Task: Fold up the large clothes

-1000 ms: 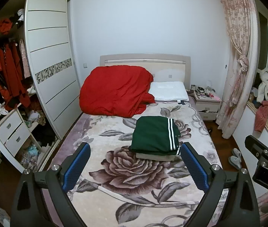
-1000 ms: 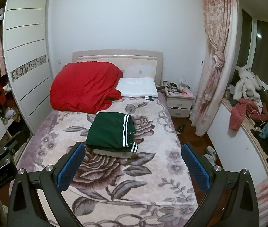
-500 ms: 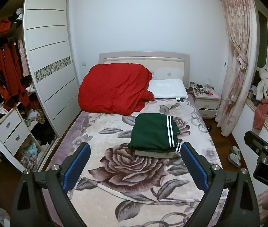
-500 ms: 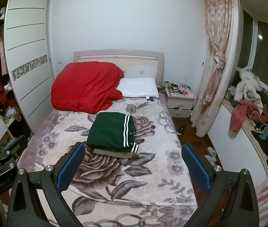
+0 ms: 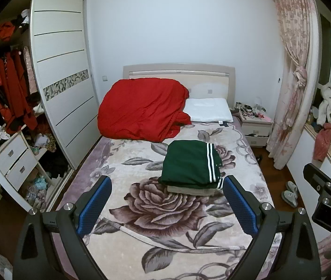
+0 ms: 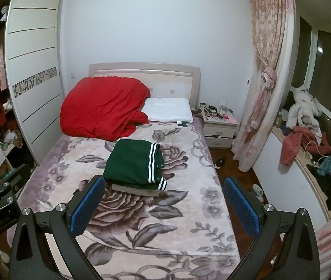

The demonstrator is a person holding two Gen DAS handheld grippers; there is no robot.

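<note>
A folded dark green garment with white stripes (image 5: 188,163) lies on top of a folded beige garment (image 5: 191,190) in the middle of the bed; the stack also shows in the right wrist view (image 6: 134,164). My left gripper (image 5: 166,206) is open and empty, held above the foot of the bed, well short of the stack. My right gripper (image 6: 164,206) is open and empty too, at about the same distance. The right gripper's body shows at the right edge of the left wrist view (image 5: 328,200).
The bed carries a floral blanket (image 5: 165,210), a bunched red duvet (image 5: 142,109) and a white pillow (image 5: 208,109). An open wardrobe (image 5: 9,116) stands left. A nightstand (image 6: 219,128), a pink curtain (image 6: 263,81) and a cluttered window sill (image 6: 310,144) stand right.
Both grippers have drawn back and risen a little from the bed, so the stack looks smaller and farther. Both stay open; nothing on the bed has moved.
</note>
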